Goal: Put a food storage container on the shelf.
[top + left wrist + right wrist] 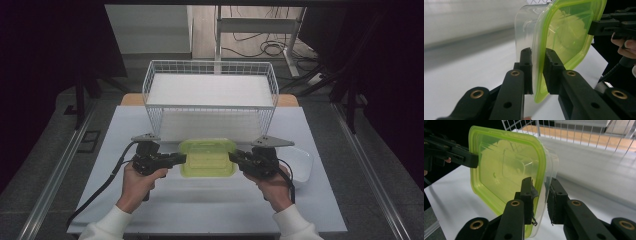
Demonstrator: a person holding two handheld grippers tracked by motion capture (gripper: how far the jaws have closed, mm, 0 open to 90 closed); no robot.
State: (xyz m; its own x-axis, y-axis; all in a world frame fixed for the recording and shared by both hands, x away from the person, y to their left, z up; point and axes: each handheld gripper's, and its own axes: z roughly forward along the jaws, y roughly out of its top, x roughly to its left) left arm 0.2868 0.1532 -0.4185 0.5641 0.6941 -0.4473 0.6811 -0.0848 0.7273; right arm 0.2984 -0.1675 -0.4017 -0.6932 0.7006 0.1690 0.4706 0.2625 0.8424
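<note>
The square container with the translucent lime-green plastic lid (208, 157) is glossy, its clear plastic body (524, 27) smooth and catching soft highlights. The left gripper (181, 159) and the right gripper (234, 157) are matt black plastic with small brass-coloured metal rivets (476, 94); grey rubbery pads with ragged edges line the right gripper's jaws. The white wire basket (210, 97) looks like coated metal, with a matt white sheet (210, 90) on it. The table's pale grey-white top (200, 205) is smooth and matt. The white sleeves (295, 225) look like soft cloth.
</note>
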